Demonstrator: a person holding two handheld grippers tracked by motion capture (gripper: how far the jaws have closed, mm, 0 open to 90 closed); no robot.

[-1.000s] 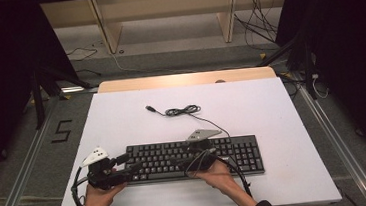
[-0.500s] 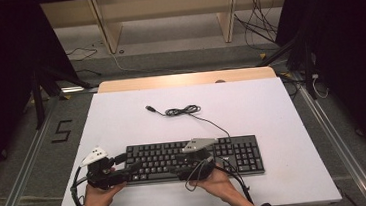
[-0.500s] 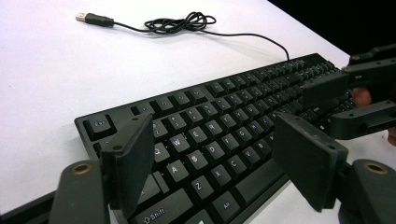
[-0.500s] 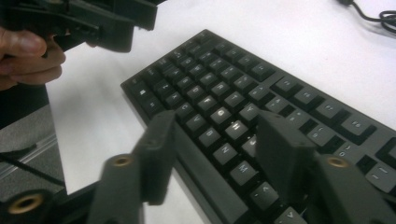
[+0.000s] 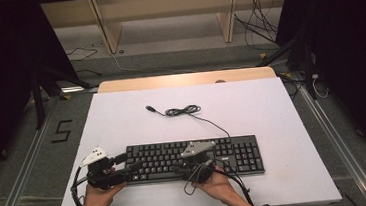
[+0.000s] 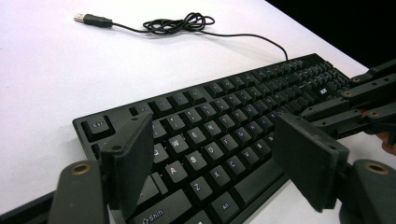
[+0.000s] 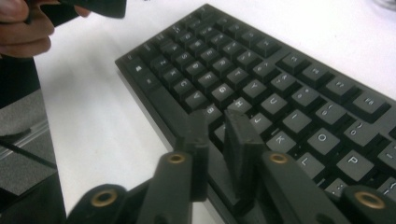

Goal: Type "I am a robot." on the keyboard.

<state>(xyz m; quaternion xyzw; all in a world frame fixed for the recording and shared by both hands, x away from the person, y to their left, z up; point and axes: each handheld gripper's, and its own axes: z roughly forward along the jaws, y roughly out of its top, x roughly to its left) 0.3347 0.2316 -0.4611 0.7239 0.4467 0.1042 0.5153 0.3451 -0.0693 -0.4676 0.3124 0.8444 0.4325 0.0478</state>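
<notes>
1. Black keyboard (image 5: 196, 158) flat near front edge of white desk (image 5: 272, 110).
2. Left claw (image 6: 219, 163) spread wide over left keys; could bump keys.
3. Right claw (image 7: 219, 140) just closing, nearly pressed together, nothing pinched; might hit wrong key or push keyboard away.
</notes>
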